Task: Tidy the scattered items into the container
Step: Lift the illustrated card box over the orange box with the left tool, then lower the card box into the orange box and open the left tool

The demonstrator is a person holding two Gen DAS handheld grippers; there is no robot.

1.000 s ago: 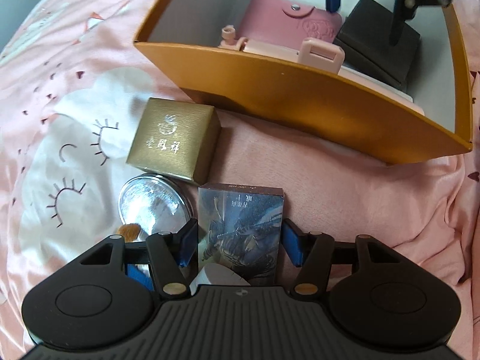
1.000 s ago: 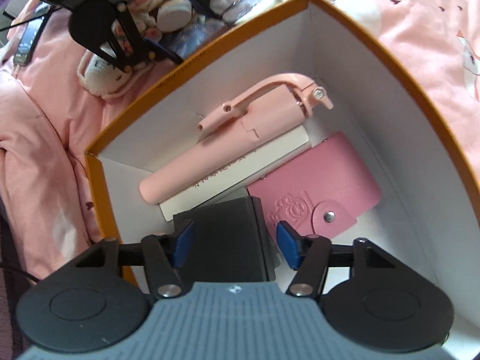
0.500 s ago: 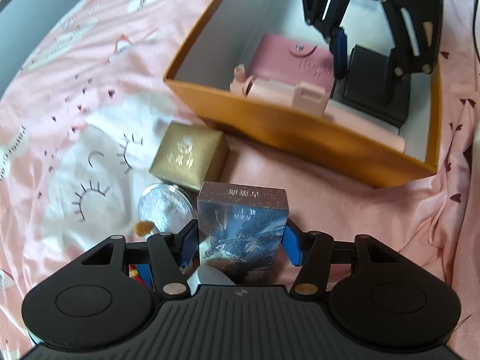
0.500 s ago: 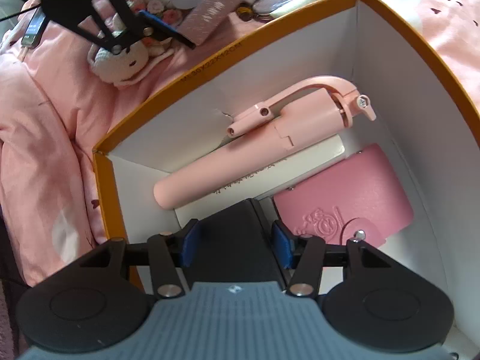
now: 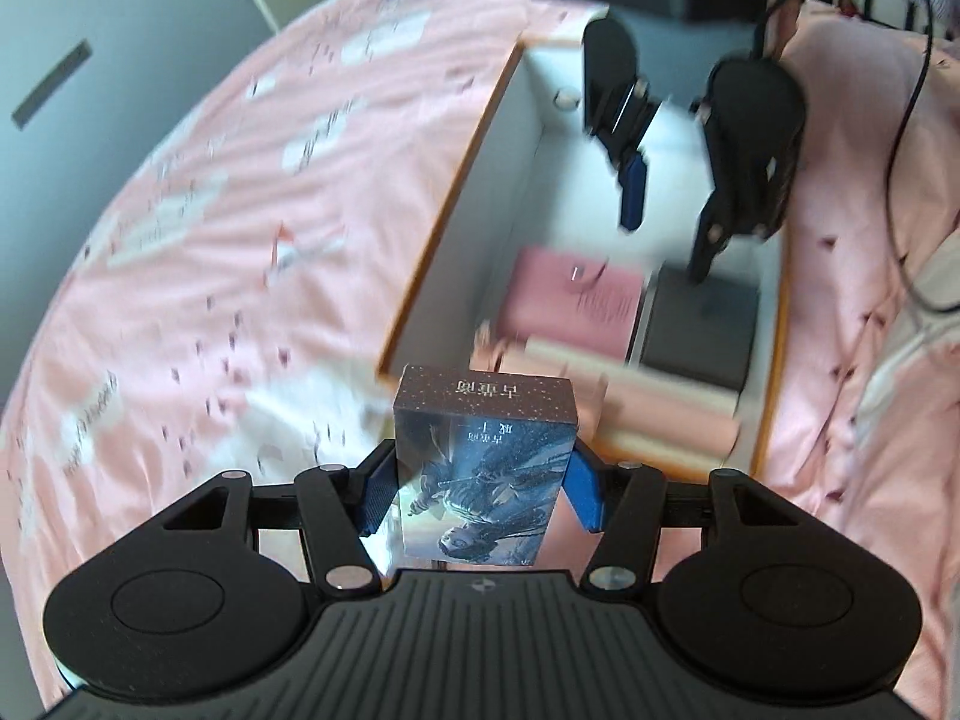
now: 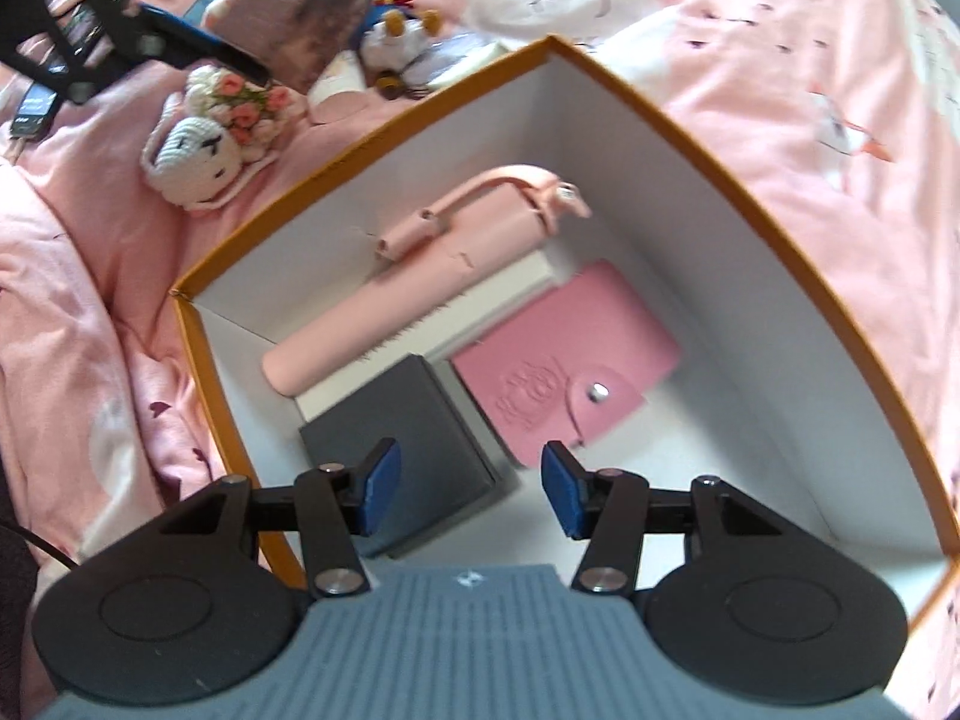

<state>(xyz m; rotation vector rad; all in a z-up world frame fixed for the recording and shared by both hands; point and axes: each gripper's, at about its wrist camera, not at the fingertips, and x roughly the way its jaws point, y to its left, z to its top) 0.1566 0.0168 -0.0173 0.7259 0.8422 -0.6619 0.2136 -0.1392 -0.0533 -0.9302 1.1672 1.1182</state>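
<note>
— Where are you working?

— On a bed under a pink patterned bedsheet (image 5: 180, 276), with a grey wall behind in my left view. On it stands the orange-rimmed, white-lined cardboard box (image 6: 708, 138), open at the top.

— Anything you can read?

— My left gripper (image 5: 483, 489) is clamped on one glossy blue card box with a printed figure (image 5: 483, 480). Its dark top face carries a line of Chinese characters, but they are upside down to me and I cannot make them out. The embossed round motif on the wallet is too soft to read.

— Count what lies inside.

— Four things: one pale pink selfie stick (image 6: 414, 276) resting on one long white flat box (image 6: 444, 330), one dark grey square box (image 6: 408, 444) and one pink snap-button wallet (image 6: 564, 360). The grey box and the wallet lie side by side, just touching the white box.

— And your right gripper (image 6: 468, 495)?

— Spread wide and holding nothing, hovering above the grey box and the wallet.

— Room to move?

— The box floor beyond the wallet, toward the far wall in my left view, is bare white. I hold the card box in the air at the box's near edge, above the selfie stick's end. Outside the box, by its far rim in my right view, one white crocheted bunny with pink flowers (image 6: 210, 138) lies among small clutter that is too blurred to count.
</note>
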